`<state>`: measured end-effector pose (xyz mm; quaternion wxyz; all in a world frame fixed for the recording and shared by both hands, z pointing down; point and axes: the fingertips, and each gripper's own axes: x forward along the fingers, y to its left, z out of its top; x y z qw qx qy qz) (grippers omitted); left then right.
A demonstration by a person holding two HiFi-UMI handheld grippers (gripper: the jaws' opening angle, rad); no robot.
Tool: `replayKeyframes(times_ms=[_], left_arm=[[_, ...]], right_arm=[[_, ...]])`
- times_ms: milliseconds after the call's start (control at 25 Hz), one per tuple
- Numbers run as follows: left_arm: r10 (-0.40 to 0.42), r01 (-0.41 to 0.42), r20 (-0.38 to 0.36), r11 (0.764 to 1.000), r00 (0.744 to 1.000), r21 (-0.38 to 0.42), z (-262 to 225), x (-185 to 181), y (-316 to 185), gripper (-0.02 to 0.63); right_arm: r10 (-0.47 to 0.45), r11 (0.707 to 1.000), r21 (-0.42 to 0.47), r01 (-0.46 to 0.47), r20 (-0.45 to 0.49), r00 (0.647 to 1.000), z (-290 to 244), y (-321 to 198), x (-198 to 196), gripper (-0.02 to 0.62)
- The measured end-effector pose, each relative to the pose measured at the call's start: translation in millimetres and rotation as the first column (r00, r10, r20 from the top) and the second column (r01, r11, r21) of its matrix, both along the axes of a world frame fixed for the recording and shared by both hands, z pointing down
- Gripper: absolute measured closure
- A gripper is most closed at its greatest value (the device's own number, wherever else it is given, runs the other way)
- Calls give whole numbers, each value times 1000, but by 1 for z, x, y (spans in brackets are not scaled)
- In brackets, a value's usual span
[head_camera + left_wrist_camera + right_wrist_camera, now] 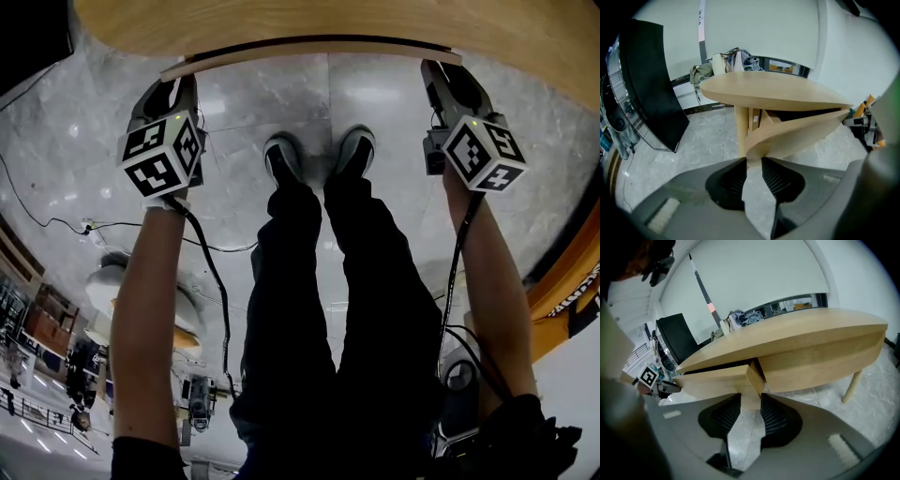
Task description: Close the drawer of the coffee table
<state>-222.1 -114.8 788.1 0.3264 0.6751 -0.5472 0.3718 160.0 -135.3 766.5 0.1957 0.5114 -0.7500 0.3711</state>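
Right gripper view: I find the drawer [712, 380], with its flat pale-wood front, standing part-open beneath the rounded top of the desk [797, 333]. The right hand-held gripper [749, 401] is clenched on the drawer's squared end, with ribbed dark pads against both faces. The left hand-held gripper [753, 157] grasps the opposite end likewise (the board looks curved through that lens). The floor [234, 187] is glossy grey marble-pattern tile.

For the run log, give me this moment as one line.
drawer: part open under coffee table | left tongs: gripping its left end | right tongs: gripping its right end
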Motion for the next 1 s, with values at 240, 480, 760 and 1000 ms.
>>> replayKeyframes(times_ms=[240,480,760,1000], left_arm=[[-1,0,8,999,1000,32,-1,-1,-23,495],[9,-9,12,999,1000,51,-2,-1,-34,495],[22,-23,16,998,1000,61,-1,-2,-44,494],[54,-55,23,997,998,63,-1,-2,-45,489]], right_arm=[[58,998,16,-59,53,997,0,-21,-1,459],[87,996,27,-89,67,994,0,-31,-1,459],[140,989,28,-142,85,987,0,-40,-1,462],[161,986,32,-164,92,983,0,-40,-1,462]])
